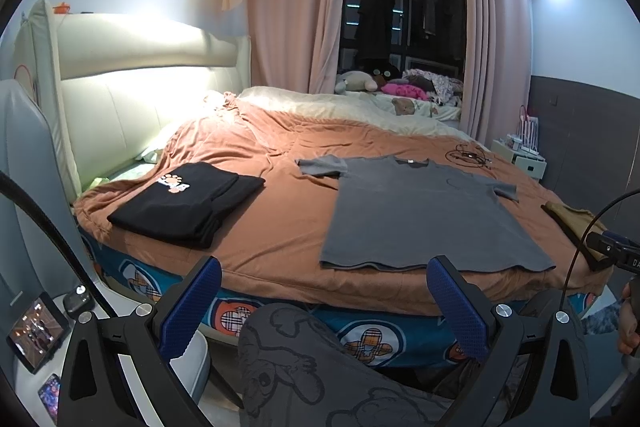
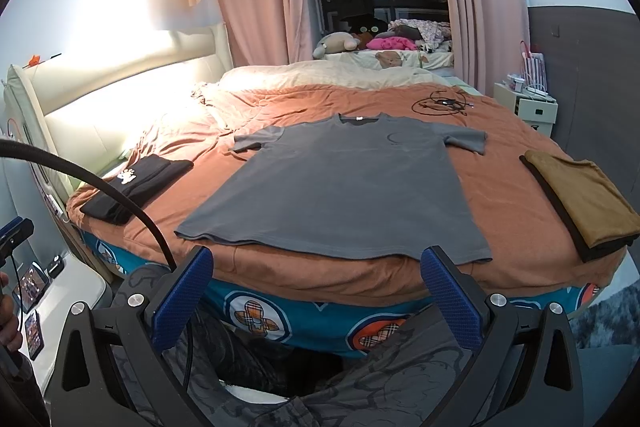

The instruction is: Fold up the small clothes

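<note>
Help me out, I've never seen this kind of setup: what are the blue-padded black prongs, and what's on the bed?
No robot here: a person holds one hand-held gripper in each hand, each with a fisheye camera looking along its two fingers. One picture is from the left hand-held gripper, the other from the right hand-held gripper. Both are open and hold nothing. On the orange bedspread a grey T-shirt lies spread flat, with a folded black garment to its left and a folded tan one to its right.

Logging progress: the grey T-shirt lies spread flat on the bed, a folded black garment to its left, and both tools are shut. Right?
Not quite: both views show the left tool and right tool open, empty. The grey T-shirt, bed and folded black garment are as stated.
</note>
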Demonstrator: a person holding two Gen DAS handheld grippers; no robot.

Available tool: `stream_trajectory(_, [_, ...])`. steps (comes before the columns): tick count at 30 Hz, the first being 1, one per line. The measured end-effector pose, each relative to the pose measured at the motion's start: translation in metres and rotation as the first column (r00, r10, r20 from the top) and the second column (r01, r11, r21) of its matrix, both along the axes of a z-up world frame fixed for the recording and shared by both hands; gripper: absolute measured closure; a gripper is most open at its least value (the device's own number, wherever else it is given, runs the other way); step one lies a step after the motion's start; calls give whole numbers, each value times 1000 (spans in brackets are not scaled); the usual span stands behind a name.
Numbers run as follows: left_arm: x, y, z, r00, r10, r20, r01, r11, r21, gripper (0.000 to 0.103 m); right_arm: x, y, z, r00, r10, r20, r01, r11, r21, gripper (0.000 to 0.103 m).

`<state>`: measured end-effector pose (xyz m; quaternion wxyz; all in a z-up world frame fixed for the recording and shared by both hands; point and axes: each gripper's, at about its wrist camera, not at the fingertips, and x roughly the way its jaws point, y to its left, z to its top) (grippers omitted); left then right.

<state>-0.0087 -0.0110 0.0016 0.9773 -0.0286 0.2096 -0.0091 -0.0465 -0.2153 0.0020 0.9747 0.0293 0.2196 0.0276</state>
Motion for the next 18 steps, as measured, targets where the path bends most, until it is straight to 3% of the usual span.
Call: stream_trajectory(18, [-1,2,0,1000,-3,1,3,1000,4,0,2,-1,-3,1000,0,-1,0,1000,15,0])
